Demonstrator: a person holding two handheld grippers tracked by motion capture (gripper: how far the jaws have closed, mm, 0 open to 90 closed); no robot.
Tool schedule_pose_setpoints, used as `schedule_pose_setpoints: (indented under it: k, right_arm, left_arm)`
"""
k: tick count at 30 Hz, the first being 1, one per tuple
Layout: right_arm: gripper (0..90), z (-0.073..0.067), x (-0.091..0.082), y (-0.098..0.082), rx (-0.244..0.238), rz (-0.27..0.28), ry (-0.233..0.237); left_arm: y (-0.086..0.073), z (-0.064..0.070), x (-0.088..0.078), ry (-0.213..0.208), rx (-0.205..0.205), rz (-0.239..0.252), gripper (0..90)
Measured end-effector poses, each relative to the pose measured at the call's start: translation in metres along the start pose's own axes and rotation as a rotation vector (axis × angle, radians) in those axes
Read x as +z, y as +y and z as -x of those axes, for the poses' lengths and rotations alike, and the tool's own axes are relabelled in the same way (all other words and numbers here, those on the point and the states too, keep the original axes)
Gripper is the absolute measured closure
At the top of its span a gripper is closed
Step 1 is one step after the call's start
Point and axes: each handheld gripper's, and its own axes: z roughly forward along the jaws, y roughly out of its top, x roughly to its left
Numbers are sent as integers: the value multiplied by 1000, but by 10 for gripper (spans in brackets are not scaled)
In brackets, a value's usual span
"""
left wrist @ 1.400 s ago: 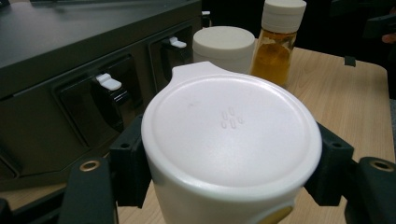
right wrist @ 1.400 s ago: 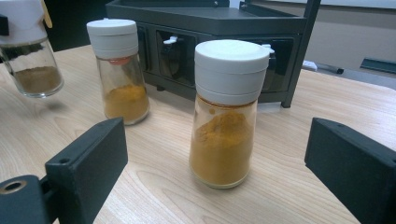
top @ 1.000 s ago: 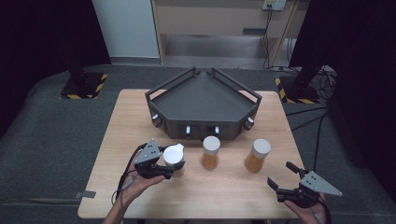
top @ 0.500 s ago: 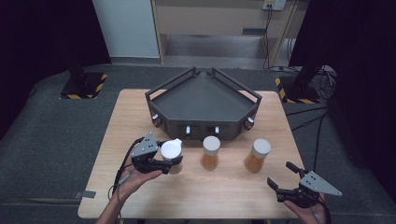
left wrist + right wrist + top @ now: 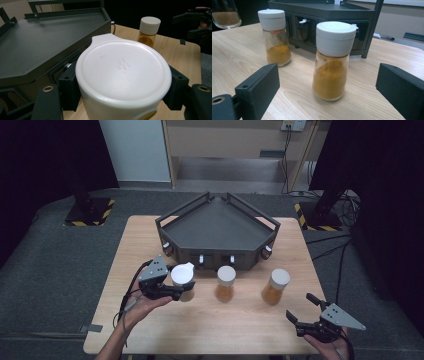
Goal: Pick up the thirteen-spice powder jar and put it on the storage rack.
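Observation:
Three glass spice jars with white lids hold orange powder. My left gripper (image 5: 183,291) is shut on the left jar (image 5: 182,275) and holds it just above the table, in front of the black tray (image 5: 215,227). Its white lid (image 5: 122,72) sits between the pads of the left gripper (image 5: 122,95). The middle jar (image 5: 225,283) and the right jar (image 5: 275,286) stand on the table. My right gripper (image 5: 299,306) is open near the front right corner, apart from the right jar (image 5: 333,62). The middle jar (image 5: 274,37) stands beyond it.
The black angled tray (image 5: 37,42) with raised rails stands at the middle back of the wooden table (image 5: 240,330); its front face (image 5: 304,27) has slots. Dark floor and black stands surround the table.
The left gripper has risen a little with the left jar and drifted slightly left. The right gripper and the other two jars have not moved.

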Motion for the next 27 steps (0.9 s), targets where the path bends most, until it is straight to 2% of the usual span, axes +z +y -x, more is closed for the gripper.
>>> schedule_pose_setpoints:
  k: [15,27]
  right_arm:
    - [51,0,0,0,2,0,3]
    - [51,1,0,-1,5,1,5]
  left_arm:
    - [24,-7,0,4,-9,12,296]
    - [50,-17,7,37,-18,17,296]
